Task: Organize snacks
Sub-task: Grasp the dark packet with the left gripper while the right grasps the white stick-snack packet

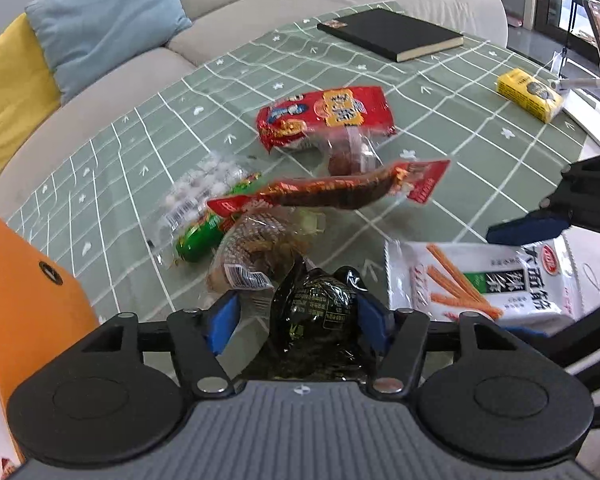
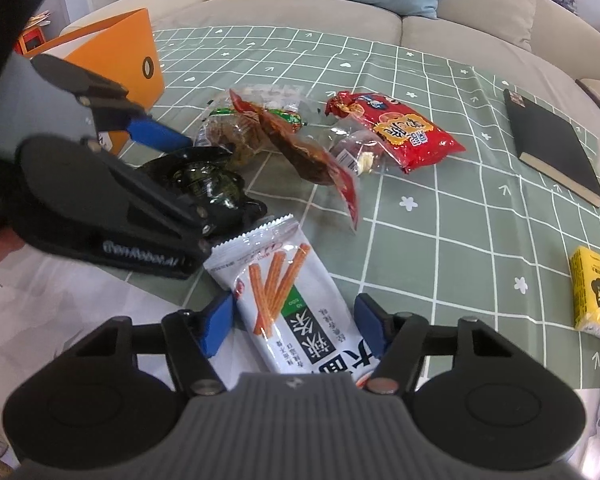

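Cut off at nine o'clock of the left wrist view: orange box (image 1: 28, 292). Heaped at centre on green tablecloth (image 1: 480, 184), overlapping and hard to separate: snack pile (image 1: 300, 184). Held wide at six o'clock: left gripper (image 1: 298, 314), with dark packet (image 1: 314, 308) between the jaws, a gap showing at the left pad, lower end hidden. Partly covered at four o'clock: white stick packet (image 1: 492, 280). Straddled at six o'clock of the right wrist view by right gripper (image 2: 294, 320), jaws about packet-wide; impossible to tell whether pressed

Beige sofa (image 1: 228, 12) (blue and yellow cushions) behind green-clothed table (image 1: 440, 92).
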Available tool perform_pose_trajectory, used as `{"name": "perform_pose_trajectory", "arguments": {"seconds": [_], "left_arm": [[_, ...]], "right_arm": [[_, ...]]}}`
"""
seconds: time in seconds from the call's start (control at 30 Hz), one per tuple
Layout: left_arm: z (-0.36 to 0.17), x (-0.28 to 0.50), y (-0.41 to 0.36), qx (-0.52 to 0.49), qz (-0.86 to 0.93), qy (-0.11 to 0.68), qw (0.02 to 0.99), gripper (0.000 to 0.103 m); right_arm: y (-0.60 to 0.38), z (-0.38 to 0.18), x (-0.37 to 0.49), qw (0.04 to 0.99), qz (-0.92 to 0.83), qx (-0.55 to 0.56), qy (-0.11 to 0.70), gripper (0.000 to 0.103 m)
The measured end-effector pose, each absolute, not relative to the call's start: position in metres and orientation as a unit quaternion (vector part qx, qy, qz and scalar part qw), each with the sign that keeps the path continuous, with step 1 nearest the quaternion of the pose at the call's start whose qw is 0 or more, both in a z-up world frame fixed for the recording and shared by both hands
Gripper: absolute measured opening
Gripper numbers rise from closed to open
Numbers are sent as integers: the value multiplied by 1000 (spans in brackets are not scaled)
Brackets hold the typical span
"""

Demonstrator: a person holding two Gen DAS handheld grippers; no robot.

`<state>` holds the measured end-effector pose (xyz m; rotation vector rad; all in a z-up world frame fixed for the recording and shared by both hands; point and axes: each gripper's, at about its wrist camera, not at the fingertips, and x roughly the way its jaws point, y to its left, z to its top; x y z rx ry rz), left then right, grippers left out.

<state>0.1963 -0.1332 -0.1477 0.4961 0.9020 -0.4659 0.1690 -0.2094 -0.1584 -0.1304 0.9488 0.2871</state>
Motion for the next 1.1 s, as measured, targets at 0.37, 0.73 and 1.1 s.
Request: {"name": "perform_pose_trajectory", "arguments": {"seconds": [0.37,0.73,1.1], "left_arm": [[-137,173,-109,128,-226,490,832,73],[-147,170,-96,41,-226,501,834,57],[-150,178,-103,20,-205,484,850,56]], "right_arm": [[-209,-156,149,877,116,-52,463,60],[-211,-156,130,877,123,-65,459,63],[-217,-159,133,880,128,-59,453,74]]}}
